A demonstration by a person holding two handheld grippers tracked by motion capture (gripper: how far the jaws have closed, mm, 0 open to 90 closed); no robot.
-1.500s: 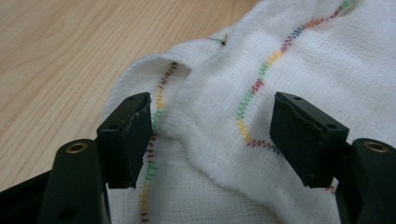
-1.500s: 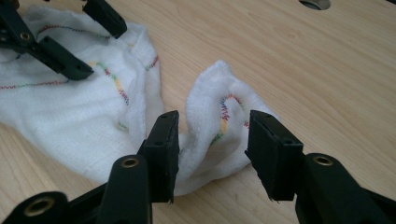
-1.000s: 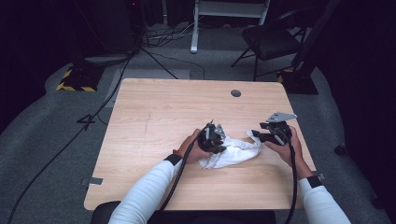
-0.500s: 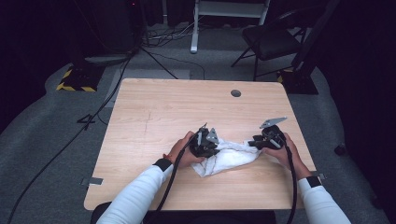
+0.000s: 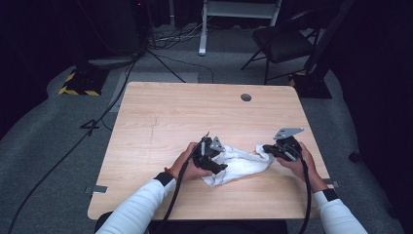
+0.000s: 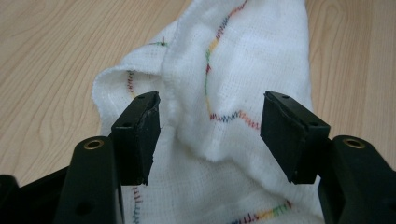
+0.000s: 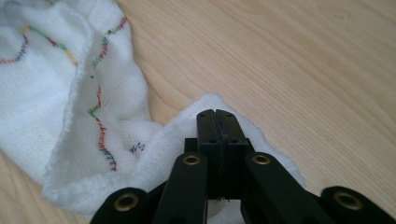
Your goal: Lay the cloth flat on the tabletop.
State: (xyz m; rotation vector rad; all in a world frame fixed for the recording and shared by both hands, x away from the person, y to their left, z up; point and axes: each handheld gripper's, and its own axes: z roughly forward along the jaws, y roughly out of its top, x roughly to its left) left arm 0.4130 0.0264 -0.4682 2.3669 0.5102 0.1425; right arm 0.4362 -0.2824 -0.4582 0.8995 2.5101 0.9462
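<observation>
Both forearms enter from bottom of high view, white sleeves, hands angled inward toward white cloth [image 5: 239, 165], lower centre-right of desk [image 5: 160, 117].

Left gripper [image 5: 210, 157] at cloth's left end; jaws have just been opening, now apart, raised fold between them, pads not pressing.

Right gripper [image 5: 269, 149] at cloth's right end; jaws have just been closing, now clamped together on cloth edge.

Pinched edge hidden between jaws in right gripper view. Cloth's near part cut off at bottom of left gripper view.
</observation>
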